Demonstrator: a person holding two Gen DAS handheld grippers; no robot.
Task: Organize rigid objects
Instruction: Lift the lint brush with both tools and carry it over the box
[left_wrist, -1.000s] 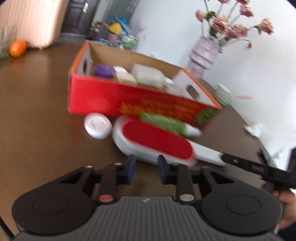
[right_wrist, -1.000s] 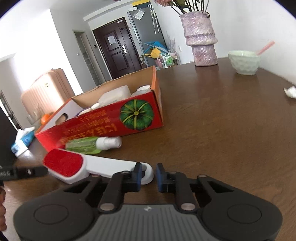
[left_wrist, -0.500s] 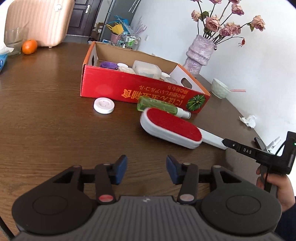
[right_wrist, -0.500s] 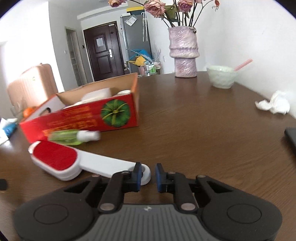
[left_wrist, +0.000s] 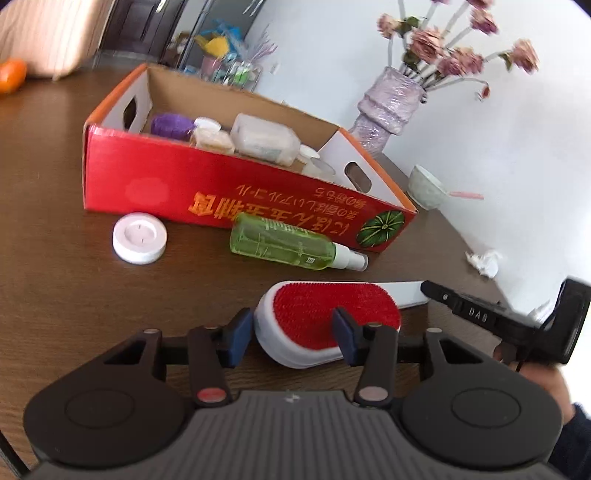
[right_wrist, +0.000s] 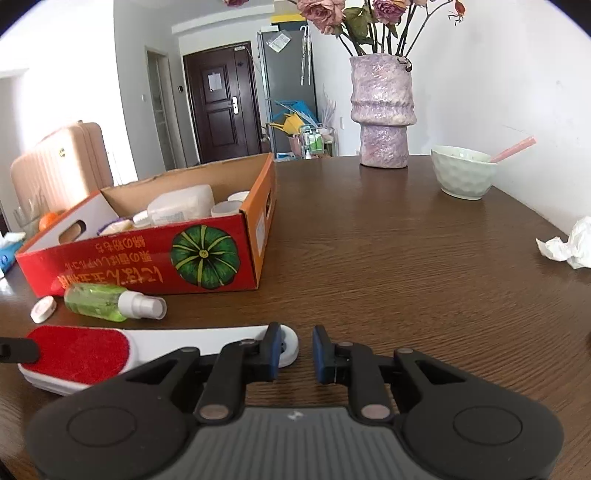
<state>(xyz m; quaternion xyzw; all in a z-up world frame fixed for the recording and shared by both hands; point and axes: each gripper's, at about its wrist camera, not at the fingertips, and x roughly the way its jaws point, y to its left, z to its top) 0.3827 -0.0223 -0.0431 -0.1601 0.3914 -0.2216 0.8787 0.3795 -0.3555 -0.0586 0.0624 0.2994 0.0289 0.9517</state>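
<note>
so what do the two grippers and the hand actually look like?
Both grippers, left and right, are black with blue finger pads, twin round discs and a ribbed grey centre. The right gripper's side reads "DAS". The hand is bare, with a dark sleeve.

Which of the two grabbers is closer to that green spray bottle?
Left. The left gripper straddles the lint brush head, just in front of the green spray bottle. The right gripper sits farther along, at the brush's handle end.

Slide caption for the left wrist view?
Open left gripper straddles the lint brush head beside the red box.
</note>
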